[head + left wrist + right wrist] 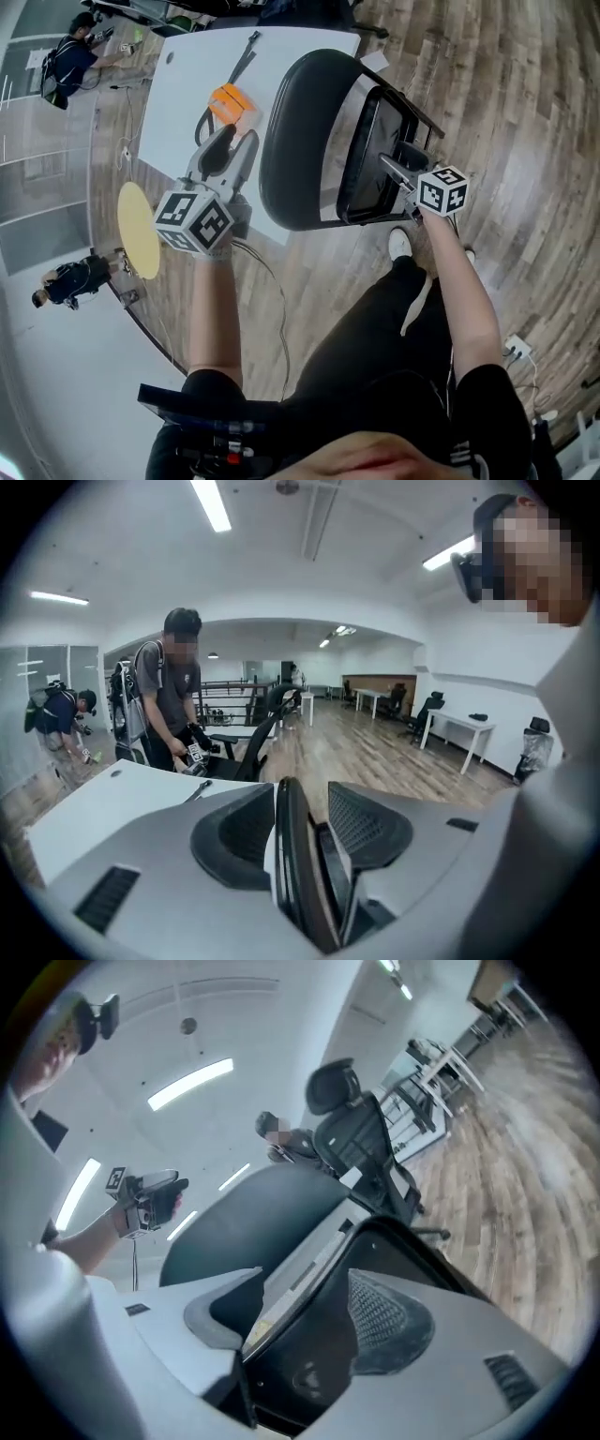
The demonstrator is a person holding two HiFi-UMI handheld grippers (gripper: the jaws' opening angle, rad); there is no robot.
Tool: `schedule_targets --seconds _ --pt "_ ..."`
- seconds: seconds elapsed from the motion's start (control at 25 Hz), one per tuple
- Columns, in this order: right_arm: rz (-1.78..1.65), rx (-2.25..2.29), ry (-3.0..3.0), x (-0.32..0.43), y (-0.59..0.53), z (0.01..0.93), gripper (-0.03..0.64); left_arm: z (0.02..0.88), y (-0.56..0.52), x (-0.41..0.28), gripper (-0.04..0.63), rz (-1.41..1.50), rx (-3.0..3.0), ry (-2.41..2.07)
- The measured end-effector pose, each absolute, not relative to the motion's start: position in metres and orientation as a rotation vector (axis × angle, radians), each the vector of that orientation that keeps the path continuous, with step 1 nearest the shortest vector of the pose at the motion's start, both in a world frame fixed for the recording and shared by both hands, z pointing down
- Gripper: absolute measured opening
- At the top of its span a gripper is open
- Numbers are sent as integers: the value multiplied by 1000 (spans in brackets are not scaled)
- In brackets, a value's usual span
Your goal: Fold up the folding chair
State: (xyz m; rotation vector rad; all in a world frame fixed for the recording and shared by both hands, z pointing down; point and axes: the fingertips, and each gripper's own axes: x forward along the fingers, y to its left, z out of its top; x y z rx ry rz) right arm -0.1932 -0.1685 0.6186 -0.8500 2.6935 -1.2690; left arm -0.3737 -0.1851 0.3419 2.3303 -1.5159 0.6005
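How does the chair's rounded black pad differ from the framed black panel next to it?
The rounded pad is a wide, smooth oval; the framed panel is narrower, nearly rectangular, and sits inside a thin dark frame. The rounded pad lies nearer the white table, the framed panel nearer the right tool. Both are black and stand close together.

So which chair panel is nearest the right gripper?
The rectangular framed panel, right beside the right gripper; the rounded black panel is on the left gripper's side.

Overhead head view; gripper views near chair [300, 141]
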Motion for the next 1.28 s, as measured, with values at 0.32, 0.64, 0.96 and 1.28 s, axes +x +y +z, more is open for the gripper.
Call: schedule_targets --seconds 0.32,0.64,0.96,1.28 --pt "-804 -762 2959 -118 -90 485 267 315 -82 -312 181 352 2382 -1489" --pt "-725 -499 2938 -97 -4 343 216 270 0 -227 155 271 2546 -1325" --pt "-458 -307 3020 -107 50 230 158 227 55 -187 133 188 2653 -1312" --pt "-271 -307 3113 -120 72 188 51 196 86 -183 6 -3 2611 -1377"
